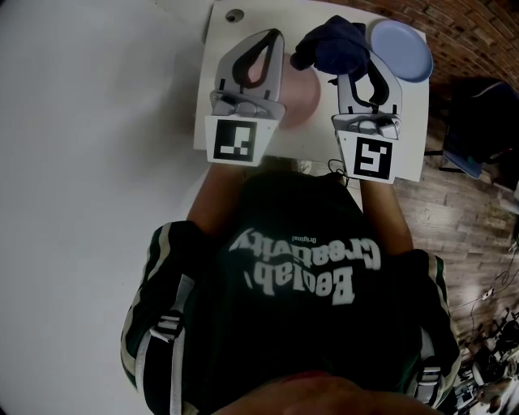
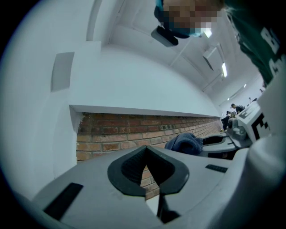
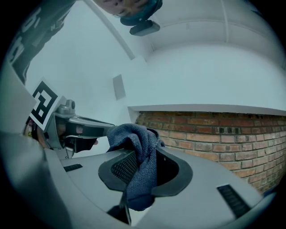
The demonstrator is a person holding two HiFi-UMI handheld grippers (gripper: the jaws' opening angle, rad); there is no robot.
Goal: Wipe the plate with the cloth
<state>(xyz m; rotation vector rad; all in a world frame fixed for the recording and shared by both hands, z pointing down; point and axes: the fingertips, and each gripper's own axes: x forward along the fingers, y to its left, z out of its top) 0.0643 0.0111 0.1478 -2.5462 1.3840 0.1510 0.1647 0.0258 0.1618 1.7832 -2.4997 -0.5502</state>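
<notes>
In the head view my right gripper is shut on a dark blue cloth, which bunches up over the far side of the small white table. The right gripper view shows the cloth pinched between the jaws and hanging down through them. A pink plate lies on the table under and beside my left gripper. In the left gripper view the left gripper is shut, with nothing seen between its jaws. A pale blue plate sits at the table's far right corner.
A red brick wall stands just beyond the table. Wooden floor and a dark piece of furniture lie to the right. A small round fitting sits at the table's far left corner.
</notes>
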